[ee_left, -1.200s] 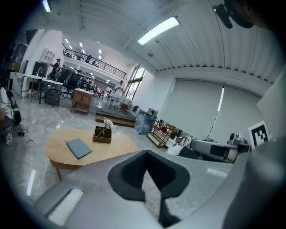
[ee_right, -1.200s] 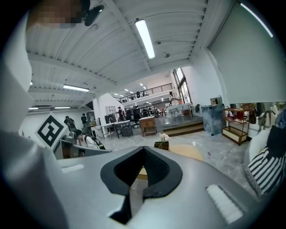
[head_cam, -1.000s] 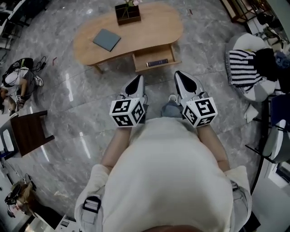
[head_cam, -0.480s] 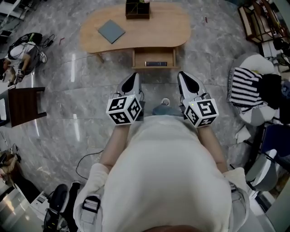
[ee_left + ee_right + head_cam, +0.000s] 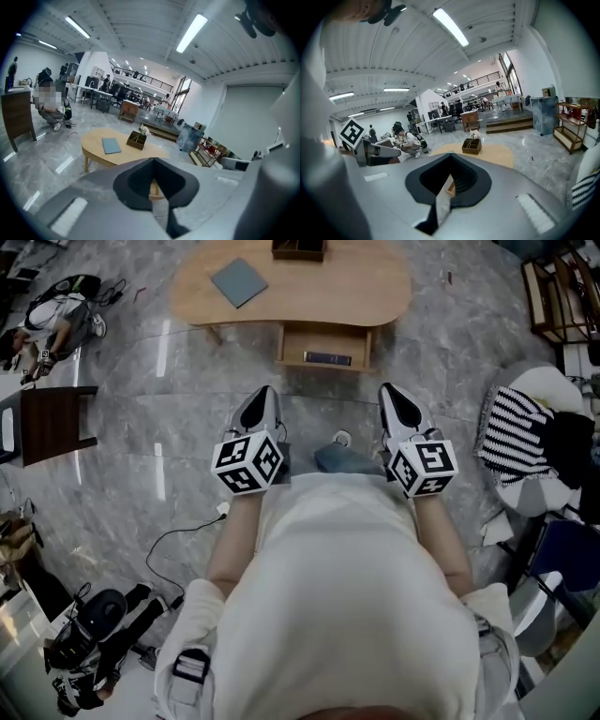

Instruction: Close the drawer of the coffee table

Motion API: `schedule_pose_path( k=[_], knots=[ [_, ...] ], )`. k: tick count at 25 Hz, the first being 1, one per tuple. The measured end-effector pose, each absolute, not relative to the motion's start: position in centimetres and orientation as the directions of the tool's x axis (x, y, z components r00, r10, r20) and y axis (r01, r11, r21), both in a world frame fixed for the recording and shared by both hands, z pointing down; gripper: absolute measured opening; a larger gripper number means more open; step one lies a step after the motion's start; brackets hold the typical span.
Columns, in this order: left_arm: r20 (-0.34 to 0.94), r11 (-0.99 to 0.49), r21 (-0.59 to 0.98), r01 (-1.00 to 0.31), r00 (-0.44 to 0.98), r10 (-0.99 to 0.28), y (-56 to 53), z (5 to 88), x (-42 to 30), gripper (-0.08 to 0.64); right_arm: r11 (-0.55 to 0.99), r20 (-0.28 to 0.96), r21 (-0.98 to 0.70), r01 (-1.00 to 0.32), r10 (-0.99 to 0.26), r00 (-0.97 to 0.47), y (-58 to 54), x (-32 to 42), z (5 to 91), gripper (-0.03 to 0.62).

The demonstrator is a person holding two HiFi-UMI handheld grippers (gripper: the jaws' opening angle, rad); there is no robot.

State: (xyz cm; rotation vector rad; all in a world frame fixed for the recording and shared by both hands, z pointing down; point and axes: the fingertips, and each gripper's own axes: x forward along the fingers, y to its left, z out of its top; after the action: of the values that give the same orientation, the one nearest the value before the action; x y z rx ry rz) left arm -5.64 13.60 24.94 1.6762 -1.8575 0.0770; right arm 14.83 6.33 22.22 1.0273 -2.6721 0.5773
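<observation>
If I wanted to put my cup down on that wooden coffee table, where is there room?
The right end of the coffee table is bare, from the dark box to the rounded edge. A smaller patch lies between the blue-grey book and the front edge above the open drawer. Around book and box it is crowded.

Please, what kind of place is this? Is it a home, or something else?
Probably a large open office or studio hall, not a home: a polished stone floor, rows of desks behind the coffee table, and a railed mezzanine under long ceiling lights.
</observation>
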Motion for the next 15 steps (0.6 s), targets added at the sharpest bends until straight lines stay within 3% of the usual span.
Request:
schedule_pose_path(
  k=[15],
  knots=[
    [0.602, 0.240, 0.325, -0.915, 0.005, -0.798, 12.2, 32.7, -8.6, -0.003, 0.599, 0.432, -0.285, -0.748, -0.616, -0.659, 2.3, 15.5, 28.3, -0.002]
  ],
)
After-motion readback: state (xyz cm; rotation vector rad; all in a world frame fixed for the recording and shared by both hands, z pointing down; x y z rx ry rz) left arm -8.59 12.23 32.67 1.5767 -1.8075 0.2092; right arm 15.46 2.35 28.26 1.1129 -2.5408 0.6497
